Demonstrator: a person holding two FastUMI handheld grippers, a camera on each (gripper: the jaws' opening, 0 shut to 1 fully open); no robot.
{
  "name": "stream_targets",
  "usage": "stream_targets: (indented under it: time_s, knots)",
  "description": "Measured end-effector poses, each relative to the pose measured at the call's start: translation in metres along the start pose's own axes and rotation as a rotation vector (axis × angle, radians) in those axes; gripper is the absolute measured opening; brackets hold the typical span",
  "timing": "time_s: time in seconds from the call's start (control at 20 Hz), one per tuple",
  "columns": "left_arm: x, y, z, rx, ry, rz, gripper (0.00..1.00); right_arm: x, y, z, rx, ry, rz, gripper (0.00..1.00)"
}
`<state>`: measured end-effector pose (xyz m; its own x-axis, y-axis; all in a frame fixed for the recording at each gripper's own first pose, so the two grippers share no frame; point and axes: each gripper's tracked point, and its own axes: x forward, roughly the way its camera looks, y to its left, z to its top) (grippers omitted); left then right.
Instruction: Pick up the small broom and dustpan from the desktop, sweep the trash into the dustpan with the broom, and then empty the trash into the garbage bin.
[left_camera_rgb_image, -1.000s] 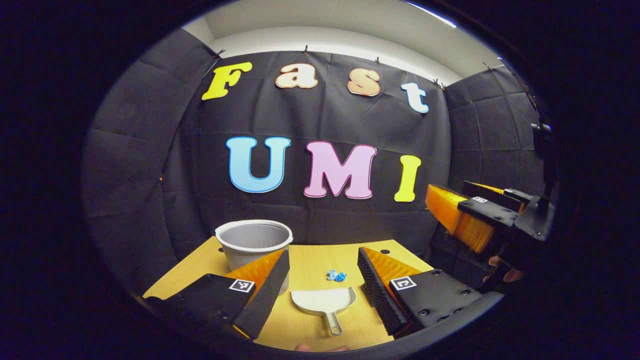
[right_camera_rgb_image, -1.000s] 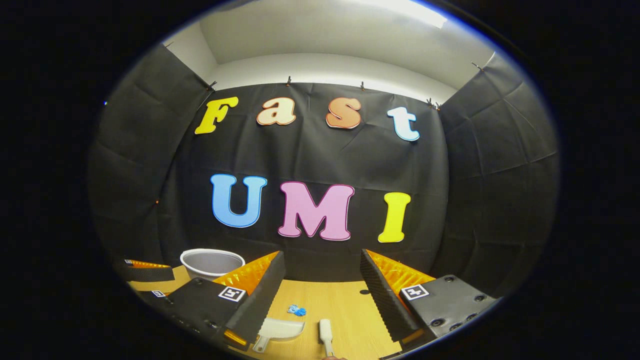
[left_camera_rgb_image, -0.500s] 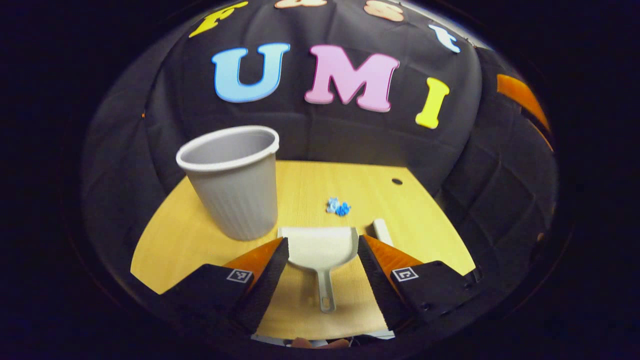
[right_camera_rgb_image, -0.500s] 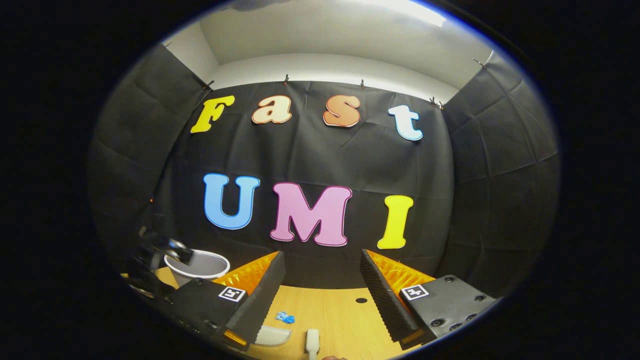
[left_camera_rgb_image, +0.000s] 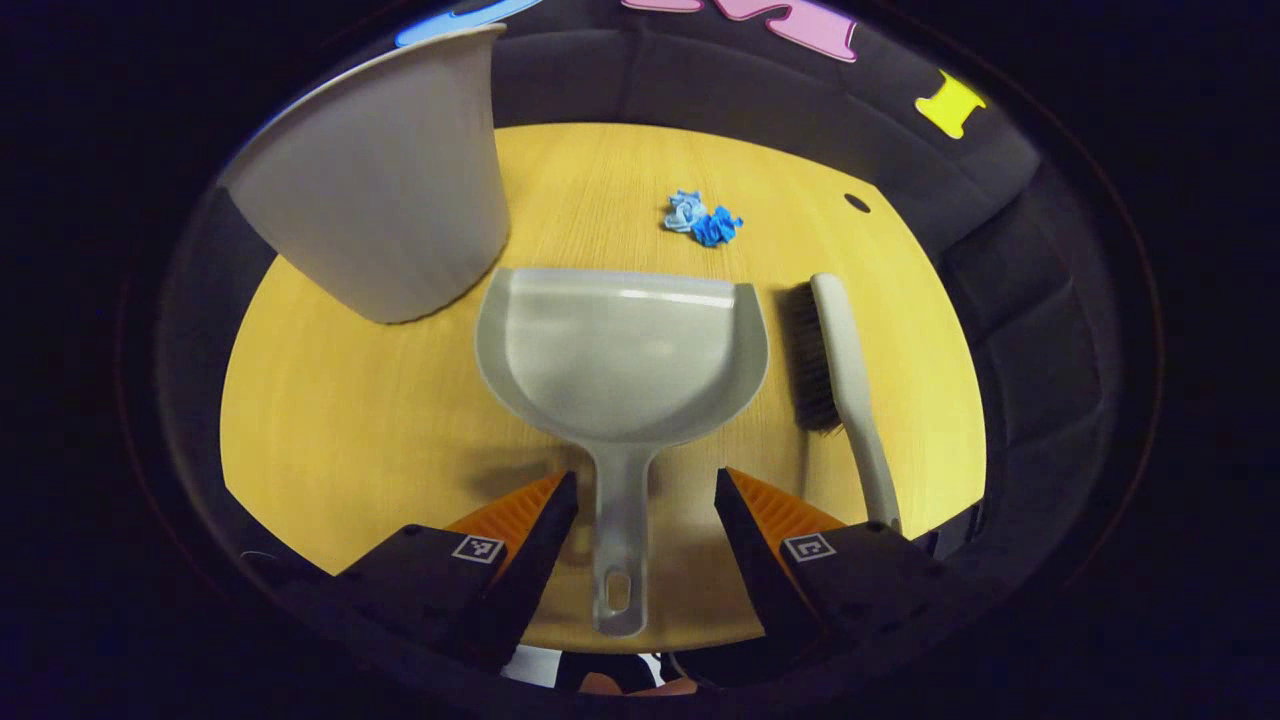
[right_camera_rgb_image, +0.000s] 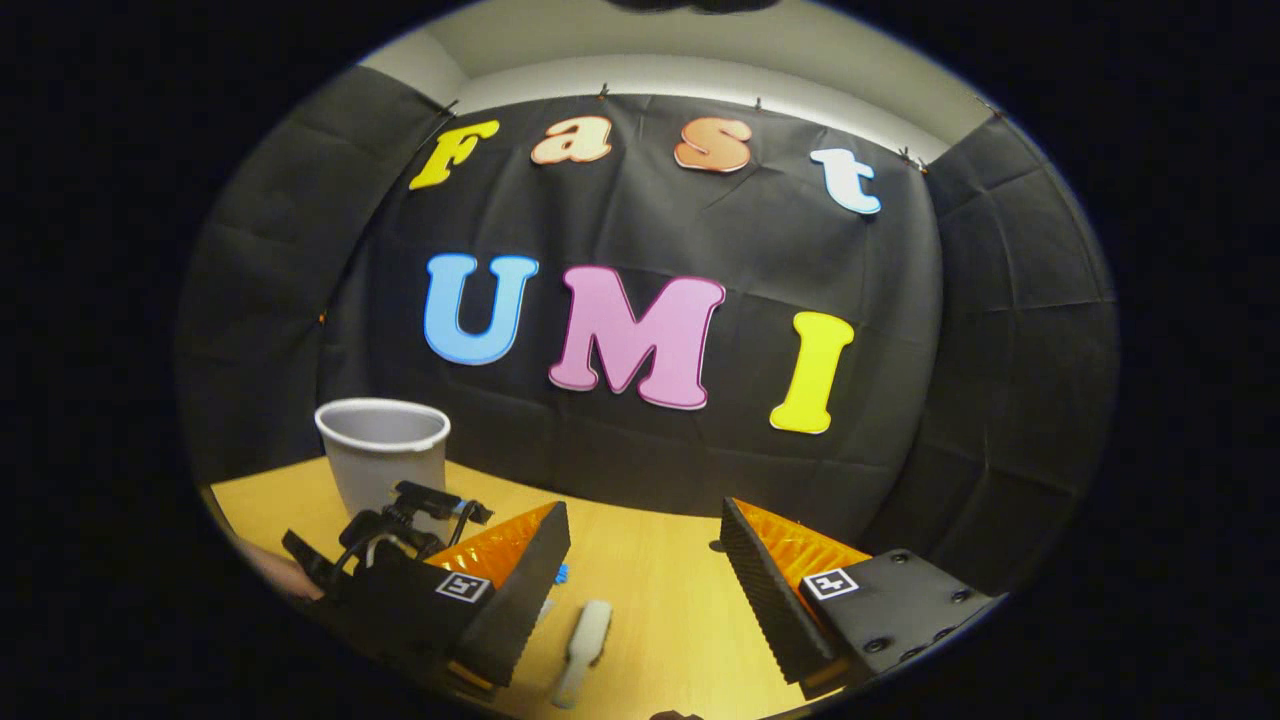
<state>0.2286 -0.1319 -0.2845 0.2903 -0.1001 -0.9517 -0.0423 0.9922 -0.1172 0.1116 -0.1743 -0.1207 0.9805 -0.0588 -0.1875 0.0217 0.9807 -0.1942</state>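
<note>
left gripper (left_camera_rgb_image: 640, 500) fingers released astride dustpan (left_camera_rgb_image: 622, 352) handle | broom (left_camera_rgb_image: 838, 370) beside | right gripper (right_camera_rgb_image: 645, 545) fingers released

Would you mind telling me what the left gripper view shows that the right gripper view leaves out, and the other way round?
Left gripper view: the dustpan, its handle lying between the open fingers of the left hand-held gripper, and the bristles of the broom.

Right gripper view: the open right hand-held gripper above the table, the left one's cabled body seen from outside, and the pale ceiling.

Shared: the garbage bin, the broom, the wooden table, and the blue trash, just a sliver in the right gripper view.
</note>
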Motion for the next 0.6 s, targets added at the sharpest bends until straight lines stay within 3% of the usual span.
stream_targets:
  time_s: [0.05, 0.15, 0.35, 0.5, 0.6]
  knots:
    - [0.011, 0.0, 0.002, -0.001, 0.039, 0.018, 0.84, 0.001, -0.005, -0.009, -0.002, 0.017, -0.002, 0.94]
    - [0.018, 0.005, 0.007, -0.016, 0.105, 0.054, 0.84, 0.002, -0.01, -0.023, 0.033, 0.062, -0.005, 0.97]
    - [0.025, 0.008, 0.019, -0.002, 0.152, 0.088, 0.81, 0.011, -0.018, -0.044, 0.086, 0.123, -0.006, 0.97]
    - [0.028, 0.008, 0.018, -0.019, 0.181, 0.104, 0.5, 0.019, 0.003, -0.088, 0.122, 0.295, 0.06, 0.98]
    - [0.027, 0.005, 0.019, -0.026, 0.18, 0.068, 0.34, 0.015, 0.021, -0.112, 0.17, 0.393, 0.119, 0.98]
